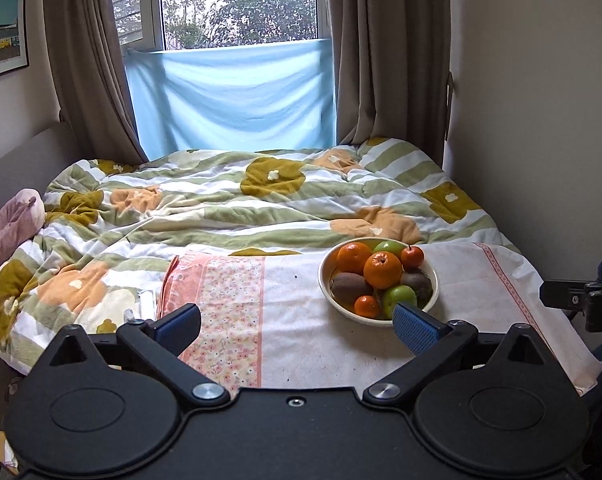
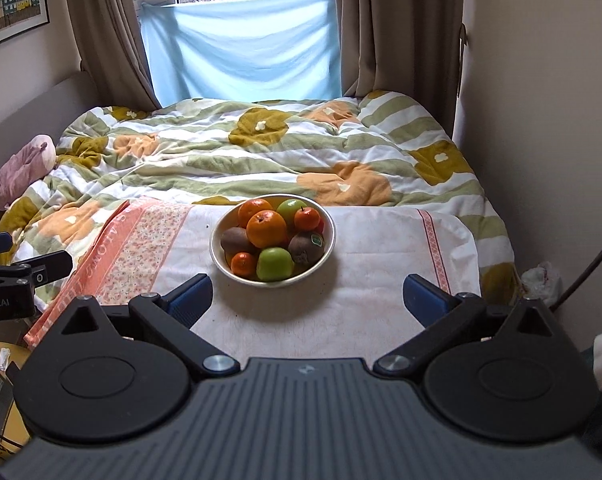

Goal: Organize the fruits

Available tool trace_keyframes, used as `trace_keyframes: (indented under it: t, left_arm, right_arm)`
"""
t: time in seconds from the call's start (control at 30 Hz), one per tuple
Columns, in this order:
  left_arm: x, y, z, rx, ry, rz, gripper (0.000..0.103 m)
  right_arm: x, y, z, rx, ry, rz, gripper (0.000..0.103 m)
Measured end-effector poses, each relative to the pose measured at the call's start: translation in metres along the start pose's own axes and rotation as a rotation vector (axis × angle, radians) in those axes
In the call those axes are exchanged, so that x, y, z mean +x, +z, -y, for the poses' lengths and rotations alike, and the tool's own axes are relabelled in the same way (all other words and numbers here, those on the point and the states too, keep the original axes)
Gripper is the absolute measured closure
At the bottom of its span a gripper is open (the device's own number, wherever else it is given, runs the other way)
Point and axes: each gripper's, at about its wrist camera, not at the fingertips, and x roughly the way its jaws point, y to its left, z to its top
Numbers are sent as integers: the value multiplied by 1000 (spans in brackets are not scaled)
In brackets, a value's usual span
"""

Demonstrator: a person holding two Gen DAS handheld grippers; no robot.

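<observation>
I see the fruit all heaped in one bowl (image 2: 221,258) on a towel (image 2: 361,312) spread over the bed (image 2: 261,152); nothing lies loose on the cloth that I can find. The pile holds oranges (image 2: 266,228), green apples (image 2: 275,265), kiwis (image 2: 235,240) and a small red fruit (image 2: 307,219). Both tongs are released and carry nothing: the left tongs (image 1: 297,322) hang low with the bowl just past the right-hand finger; the right tongs (image 2: 307,294) sit almost square on the bowl, short of its near rim.

This layout fits two readings: a full bowl waiting to be sorted out onto the towel, or fruit gathered up with the job over; I will not choose between them.

If any fruit is to be lifted, I judge the top orange the safest pick, since it rests on the others and taking it disturbs least; the near apple is wedged against the rim and a kiwi, so pulling it could shift its neighbours. The fruit is round and smooth; I would span the widest part, close gently, and lift straight up. The towel lies on soft bedding; a push on the rim may tip the bowl, so I would keep the fingers clear of it; the tongs also hang close side by side, so I would move one at a time.
</observation>
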Motion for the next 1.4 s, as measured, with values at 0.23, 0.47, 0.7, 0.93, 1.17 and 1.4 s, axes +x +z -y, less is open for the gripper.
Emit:
trace_keyframes:
  t: [0.23,0.47,0.7,0.93,1.17,1.4]
  left_arm:
    - [-15,-18,1,-10,-18,-16,0]
    - [-21,-22,3,2,-21,-13,0]
    - [-22,-21,4,6,-24,-11,0]
    - [-24,-21,7,11,-20,-6,0]
    - [-24,-20,12,12,-14,-1,0]
    - [-25,-20,12,19,-14,-1,0]
  right_arm:
    - [-16,-22,-5,31,-39,-18,0]
    - [-23,-30,-5,40,-69,-13,0]
    - [-25,-32,-2,48,-70,-15,0]
    - [-24,-32,-2,45,-70,-14,0]
    - [-24,-33,-1,46,-69,-17,0]
    - [-23,-35,0,45,-70,-19,0]
